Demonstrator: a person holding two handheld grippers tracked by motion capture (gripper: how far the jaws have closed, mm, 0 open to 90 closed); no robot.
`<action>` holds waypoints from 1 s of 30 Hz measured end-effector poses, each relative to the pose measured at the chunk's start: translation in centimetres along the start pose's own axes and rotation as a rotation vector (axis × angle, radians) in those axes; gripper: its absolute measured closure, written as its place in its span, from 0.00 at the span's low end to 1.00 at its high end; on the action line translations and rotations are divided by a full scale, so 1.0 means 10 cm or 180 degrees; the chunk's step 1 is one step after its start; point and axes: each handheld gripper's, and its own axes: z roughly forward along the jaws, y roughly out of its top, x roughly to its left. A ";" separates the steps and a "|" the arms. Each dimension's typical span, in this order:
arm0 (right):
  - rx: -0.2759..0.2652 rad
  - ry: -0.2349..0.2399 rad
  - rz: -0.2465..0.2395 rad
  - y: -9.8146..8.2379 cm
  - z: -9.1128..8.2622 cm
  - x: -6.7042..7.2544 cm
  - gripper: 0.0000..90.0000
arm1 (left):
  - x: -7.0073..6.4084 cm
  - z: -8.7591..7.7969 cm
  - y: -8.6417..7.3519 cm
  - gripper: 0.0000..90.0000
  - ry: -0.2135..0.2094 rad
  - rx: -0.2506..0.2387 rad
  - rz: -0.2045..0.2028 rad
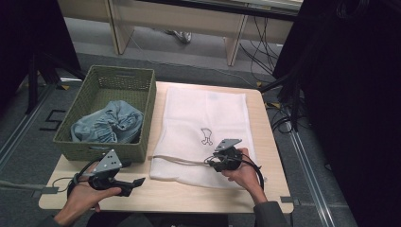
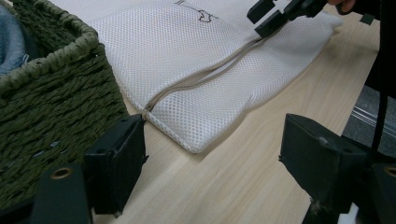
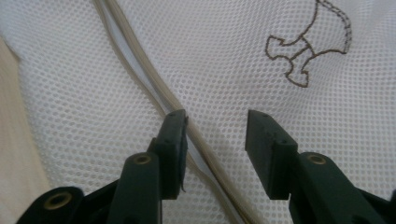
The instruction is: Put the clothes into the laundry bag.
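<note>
On pale wooden table (image 1: 265,142), white mesh zip bag (image 1: 203,123) lay flat beside green woven basket (image 1: 90,94). My right tool (image 3: 215,140) half-open astride beige zipper (image 3: 140,74); left tool (image 2: 210,163) wide, empty. Bag likely light, limp; grip zipper seam.

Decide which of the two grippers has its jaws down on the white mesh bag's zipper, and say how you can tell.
The right gripper: its jaws straddle the zipper on the white mesh bag. The left gripper rests on bare table, beside the green basket.
</note>
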 end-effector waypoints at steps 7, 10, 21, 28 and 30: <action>0.0128 0.0089 -0.0173 0.05 0.11 -0.04 0.76 | 0.02 -0.02 0.00 0.24 -0.0007 0.0019 0.0009; 0.0217 0.0158 -0.0331 0.06 0.18 -0.05 0.78 | 0.02 -0.02 0.00 0.24 -0.0013 -0.0002 -0.0012; 0.0273 0.0289 -0.0433 0.10 0.25 -0.08 0.84 | 0.02 -0.01 -0.02 0.24 0.0034 0.0032 -0.0032; 0.0391 0.0490 -0.0412 0.14 0.27 -0.12 0.93 | 0.04 -0.01 -0.01 0.24 0.0027 0.0016 0.0062; 0.0411 0.0492 -0.0410 0.14 0.26 -0.12 0.95 | 0.03 -0.02 0.00 0.24 0.0003 0.0002 -0.0011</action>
